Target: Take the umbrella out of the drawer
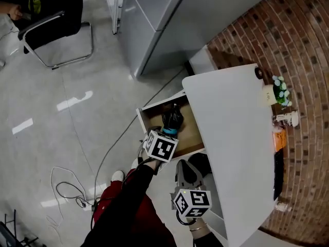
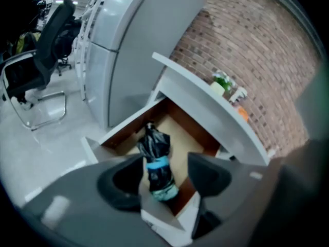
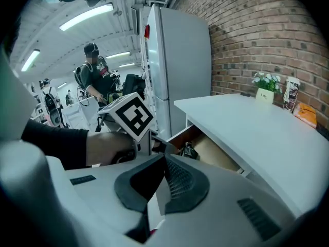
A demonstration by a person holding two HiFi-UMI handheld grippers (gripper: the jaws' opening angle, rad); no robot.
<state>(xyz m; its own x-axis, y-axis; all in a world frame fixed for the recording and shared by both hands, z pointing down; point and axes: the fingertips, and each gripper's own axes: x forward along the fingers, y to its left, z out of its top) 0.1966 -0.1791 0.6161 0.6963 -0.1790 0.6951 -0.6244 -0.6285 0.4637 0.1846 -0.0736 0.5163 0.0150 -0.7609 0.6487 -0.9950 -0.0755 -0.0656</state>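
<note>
1. The left gripper (image 2: 164, 163) is hovering with jaws wide apart, the folded umbrella (image 2: 154, 153) lying lengthwise ahead in the open drawer (image 2: 123, 125) (just below the jaws).
2. The right gripper (image 3: 163, 161), jaws together, is waiting farther off.

In the head view, the white top (image 1: 231, 138) carries a potted plant (image 1: 280, 90), a small container (image 1: 287, 119) and an orange packet (image 1: 279, 139) along its 3 o'clock edge. At its 9 o'clock, the open drawer (image 1: 191, 133) holds the umbrella (image 1: 172, 118). On the floor (image 1: 61, 112), a cable (image 1: 81, 203) coils at 7 o'clock and a chair (image 1: 54, 14) stands at 11 o'clock.
</note>
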